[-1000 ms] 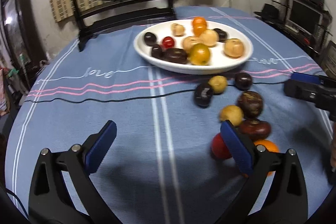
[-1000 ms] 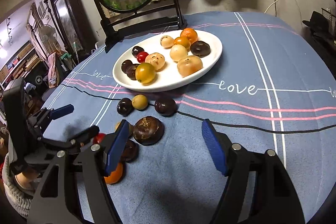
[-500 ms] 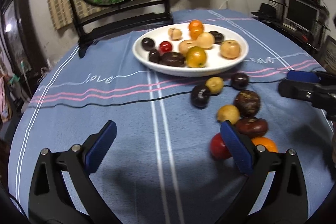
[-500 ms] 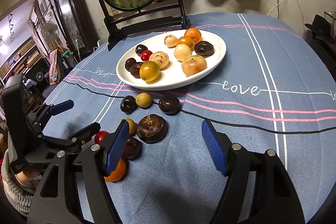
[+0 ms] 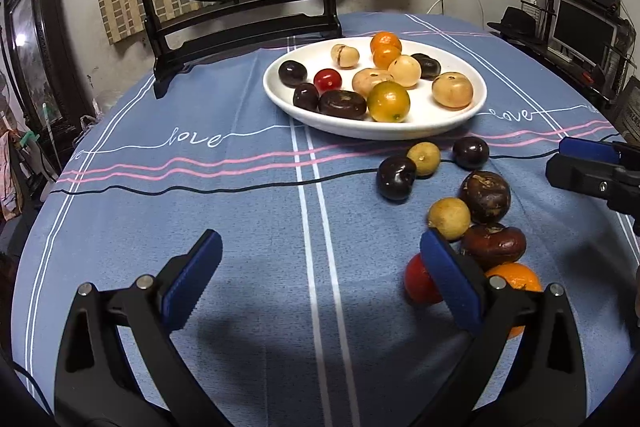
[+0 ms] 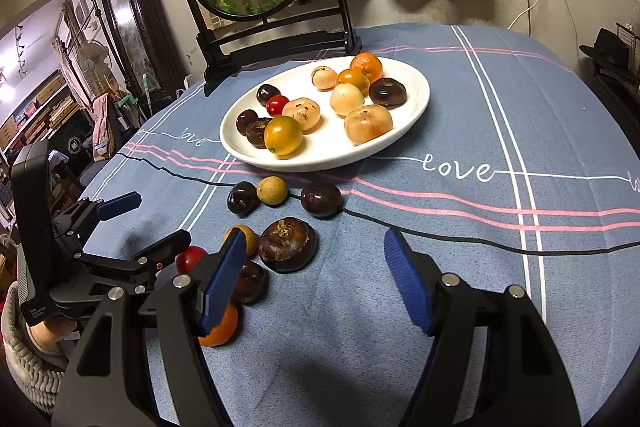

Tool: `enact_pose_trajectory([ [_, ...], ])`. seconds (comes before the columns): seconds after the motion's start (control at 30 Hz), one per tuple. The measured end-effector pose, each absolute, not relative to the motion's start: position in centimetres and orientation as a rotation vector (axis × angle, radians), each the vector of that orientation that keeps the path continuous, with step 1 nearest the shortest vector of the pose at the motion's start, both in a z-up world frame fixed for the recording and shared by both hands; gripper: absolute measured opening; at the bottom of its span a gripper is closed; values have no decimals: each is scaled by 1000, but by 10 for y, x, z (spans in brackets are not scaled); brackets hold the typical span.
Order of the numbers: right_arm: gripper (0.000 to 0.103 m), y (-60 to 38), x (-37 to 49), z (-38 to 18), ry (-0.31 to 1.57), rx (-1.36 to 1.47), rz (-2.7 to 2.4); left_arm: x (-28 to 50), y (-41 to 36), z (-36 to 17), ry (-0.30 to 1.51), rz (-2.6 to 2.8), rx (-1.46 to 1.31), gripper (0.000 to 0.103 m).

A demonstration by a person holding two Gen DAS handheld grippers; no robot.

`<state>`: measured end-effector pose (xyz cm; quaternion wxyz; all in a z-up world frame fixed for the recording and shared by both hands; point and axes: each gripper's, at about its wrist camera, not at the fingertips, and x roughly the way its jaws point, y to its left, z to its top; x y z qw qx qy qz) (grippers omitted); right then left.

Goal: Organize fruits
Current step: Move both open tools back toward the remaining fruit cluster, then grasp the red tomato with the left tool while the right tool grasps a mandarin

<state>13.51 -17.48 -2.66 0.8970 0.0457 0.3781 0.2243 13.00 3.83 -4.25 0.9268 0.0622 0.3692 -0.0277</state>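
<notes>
White plate point(image 5: 478, 103) holds eleven fruits point(image 5: 388, 101); eight on tablecloth point(image 5: 240, 227).

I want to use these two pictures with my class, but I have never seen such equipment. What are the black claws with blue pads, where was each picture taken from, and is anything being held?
A person holds a two-finger gripper in each hand, each carrying a wide-angle camera looking along its fingers. One picture comes from the left gripper, the other from the right gripper. Both stand open and hold nothing. On the blue tablecloth a white plate holds round fruits: dark, pale, orange and red. Eight more lie loose beside it, including a red fruit and an orange fruit.
</notes>
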Motion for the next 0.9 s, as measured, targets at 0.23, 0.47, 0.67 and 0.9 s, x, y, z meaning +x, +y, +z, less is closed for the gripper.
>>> enact_pose_trajectory([
  [0.23,72,-165,120,-33,819,80,540,131,41,-43,760,-41,127,101],
  [0.47,72,-136,93,-45,862,-27,660,131,46,-42,766,-32,113,101],
  [0.67,72,-134,99,-50,888,0,657,132,57,-36,751,-14,74,101],
  [0.9,72,-124,100,-54,919,1,668,133,76,-41,812,-76,-36,101],
])
